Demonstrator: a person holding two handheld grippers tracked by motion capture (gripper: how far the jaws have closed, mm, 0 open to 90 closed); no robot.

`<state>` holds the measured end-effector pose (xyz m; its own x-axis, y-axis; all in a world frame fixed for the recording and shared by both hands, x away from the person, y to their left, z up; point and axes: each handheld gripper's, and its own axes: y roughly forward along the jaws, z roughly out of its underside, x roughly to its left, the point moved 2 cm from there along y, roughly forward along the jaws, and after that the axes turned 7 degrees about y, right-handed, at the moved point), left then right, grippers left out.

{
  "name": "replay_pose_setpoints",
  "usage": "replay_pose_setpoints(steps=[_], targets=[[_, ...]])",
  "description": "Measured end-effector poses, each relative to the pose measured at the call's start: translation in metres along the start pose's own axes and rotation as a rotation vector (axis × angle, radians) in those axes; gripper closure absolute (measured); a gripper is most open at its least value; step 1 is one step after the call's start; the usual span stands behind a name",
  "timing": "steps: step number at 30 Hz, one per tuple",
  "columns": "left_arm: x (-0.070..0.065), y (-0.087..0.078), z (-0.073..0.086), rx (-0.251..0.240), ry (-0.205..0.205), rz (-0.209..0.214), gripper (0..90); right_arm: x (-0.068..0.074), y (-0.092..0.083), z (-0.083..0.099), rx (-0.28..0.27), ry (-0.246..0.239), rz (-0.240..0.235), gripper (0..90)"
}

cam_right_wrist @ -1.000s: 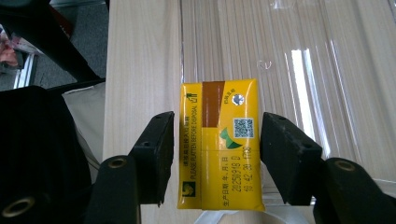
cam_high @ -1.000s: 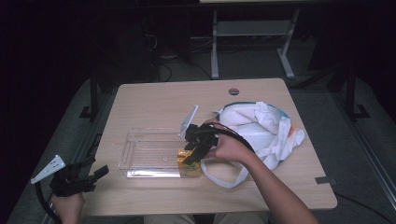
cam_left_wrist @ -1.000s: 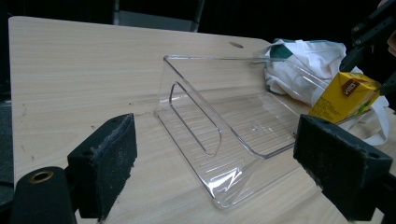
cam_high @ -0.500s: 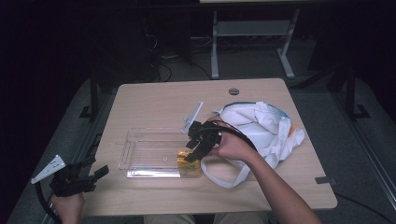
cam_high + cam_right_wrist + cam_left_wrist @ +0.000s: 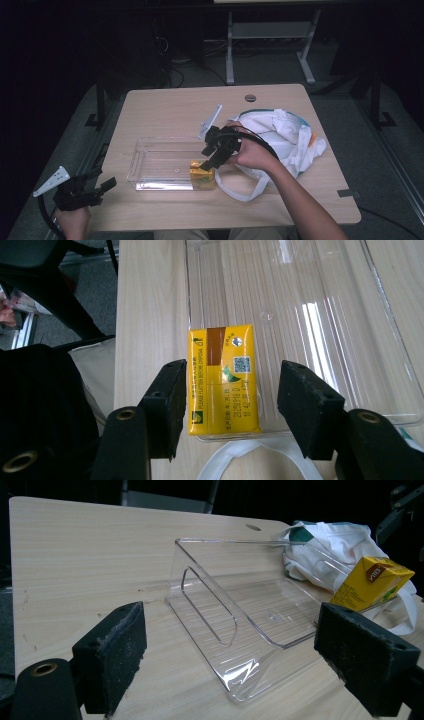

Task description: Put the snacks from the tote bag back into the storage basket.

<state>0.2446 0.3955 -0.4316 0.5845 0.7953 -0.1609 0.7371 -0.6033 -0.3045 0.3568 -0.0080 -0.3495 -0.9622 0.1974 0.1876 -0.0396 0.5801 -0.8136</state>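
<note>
High view: the right gripper (image 5: pixel 209 165) hangs over the near right corner of the clear tray (image 5: pixel 150 165), where the yellow juice carton (image 5: pixel 202 178) sits. Compared with a second ago, the hand has barely shifted and the carton stays put. Right gripper view shows its fingers (image 5: pixel 167 405) released, one on each side of the carton with a gap. The left gripper (image 5: pixel 85 192) waits off the desk (image 5: pixel 165 110) edge, fingers spread wide, unmoved. A white bag (image 5: pixel 285 135) lies beside the tray.

carton (image 5: pixel 223 380) small print unreadable, bag (image 5: pixel 345 555) cut off
</note>
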Motion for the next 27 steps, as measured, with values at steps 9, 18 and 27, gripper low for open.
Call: replay_pose_setpoints(steps=[9, 18, 27], targets=[[0.0, 0.0, 0.0, 0.001, 0.0, 0.0, 13.0, -0.002, -0.008, 0.002, -0.015, 0.005, 0.008, 44.8], [0.0, 0.0, 0.0, -0.001, -0.002, 0.001, 13.0, -0.004, -0.018, 0.005, -0.026, 0.021, 0.022, 44.8], [0.0, 0.0, 0.0, -0.001, -0.002, 0.001, 13.0, -0.007, -0.026, 0.01, -0.045, 0.034, 0.031, 44.9]])
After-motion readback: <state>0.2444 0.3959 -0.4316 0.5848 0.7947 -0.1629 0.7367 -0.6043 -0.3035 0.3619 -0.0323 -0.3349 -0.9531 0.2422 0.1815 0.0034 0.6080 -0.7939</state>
